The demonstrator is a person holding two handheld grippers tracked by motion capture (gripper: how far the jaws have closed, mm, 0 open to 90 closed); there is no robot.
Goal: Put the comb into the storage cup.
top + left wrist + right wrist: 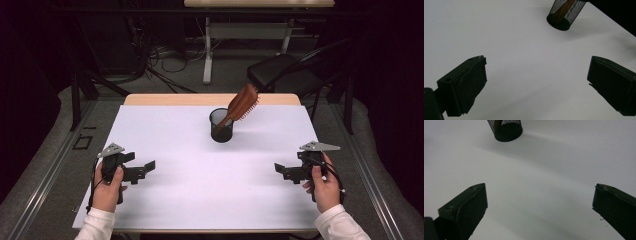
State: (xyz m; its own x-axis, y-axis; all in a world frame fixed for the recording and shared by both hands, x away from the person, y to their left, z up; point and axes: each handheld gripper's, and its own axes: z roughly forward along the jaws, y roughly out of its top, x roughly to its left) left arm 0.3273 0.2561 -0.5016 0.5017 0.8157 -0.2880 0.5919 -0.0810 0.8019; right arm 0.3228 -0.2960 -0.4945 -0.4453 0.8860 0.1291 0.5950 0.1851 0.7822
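A black mesh cup [222, 126] stands upright on the white surface [200, 190], toward its far edge and about midway across. A brown hairbrush [242, 103] sits in the cup handle-down, leaning up and away to the cup's right so that its bristled head sticks out well above the rim. The left gripper [146, 169] is held in the person's left hand [107, 186], nearer than the cup and well off to its left, its jaws spread wide with nothing between them; in the left gripper view the cup [565, 13] appears beyond the jaws, well apart from them. The right gripper [281, 170] is held in the right hand [325, 187], nearer than the cup and well off to its right, jaws likewise spread wide around bare surface, with the cup [506, 128] far beyond them in the right gripper view. Both grippers point inward, toward each other, with the cup farther back between them.
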